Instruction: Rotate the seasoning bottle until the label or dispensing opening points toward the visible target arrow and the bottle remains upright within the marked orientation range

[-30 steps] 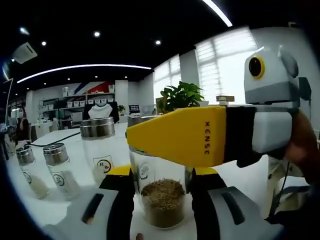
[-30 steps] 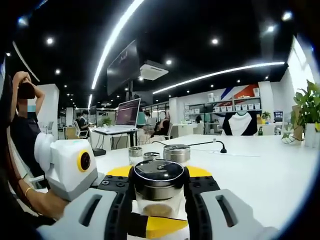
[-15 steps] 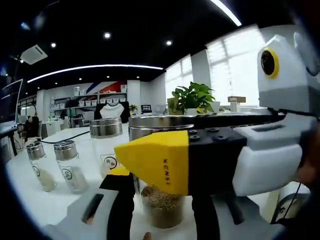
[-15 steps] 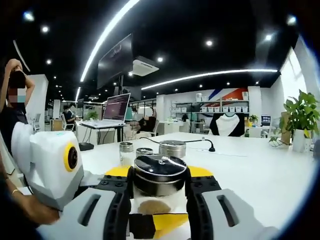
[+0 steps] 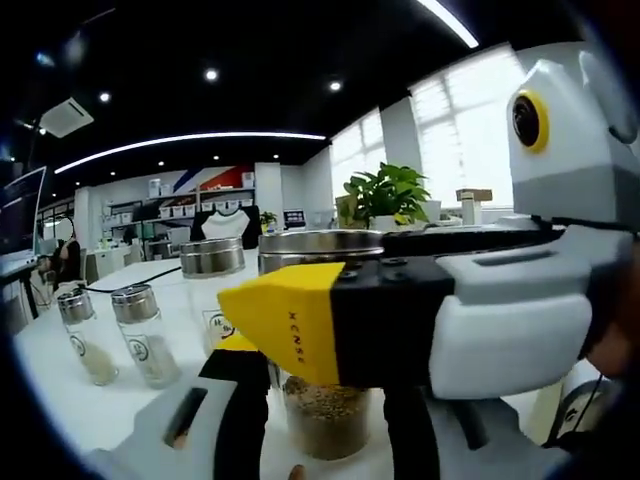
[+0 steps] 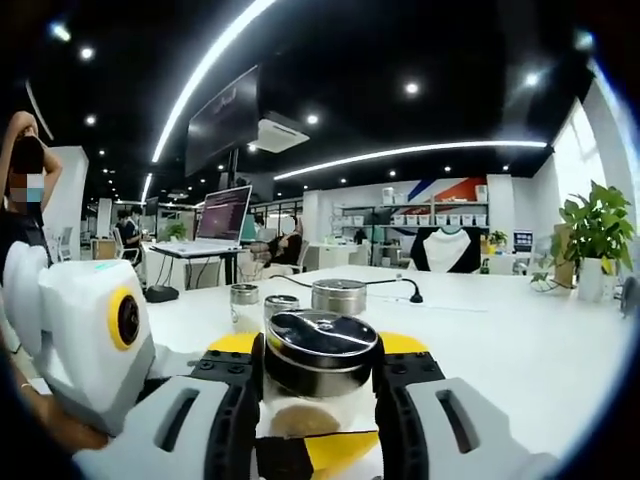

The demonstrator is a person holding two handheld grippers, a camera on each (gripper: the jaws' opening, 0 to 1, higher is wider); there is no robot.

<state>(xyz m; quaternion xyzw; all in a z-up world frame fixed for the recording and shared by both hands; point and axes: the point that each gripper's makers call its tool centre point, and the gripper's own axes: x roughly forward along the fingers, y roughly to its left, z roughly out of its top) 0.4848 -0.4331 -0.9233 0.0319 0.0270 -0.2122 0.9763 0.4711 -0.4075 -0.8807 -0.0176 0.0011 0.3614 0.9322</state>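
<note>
A glass seasoning bottle (image 5: 325, 415) with brown grains in its lower half stands upright on the white table. My left gripper (image 5: 322, 385) is shut on its body, one black jaw on each side. The right gripper (image 5: 290, 318) reaches in from the right at lid height, and its yellow jaw covers the bottle's upper part. In the right gripper view the bottle's steel lid (image 6: 320, 348) sits between my right gripper's (image 6: 320, 368) jaws, which are shut on it. The left gripper (image 6: 312, 455) comes in low from the left. No label or arrow is visible.
A larger steel-lidded jar (image 5: 212, 262) and two small shakers (image 5: 85, 322) (image 5: 142, 322) stand to the left behind the bottle; the same jar (image 6: 340, 296) shows ahead in the right gripper view. A black cable (image 6: 405, 290) lies on the white table (image 6: 520, 350). A potted plant (image 5: 385, 195) stands at the back.
The right gripper has swung around the bottle at lid height; its yellow jaw now reaches further left in the left gripper view. Both grippers stay shut on the bottle, which stays upright.
</note>
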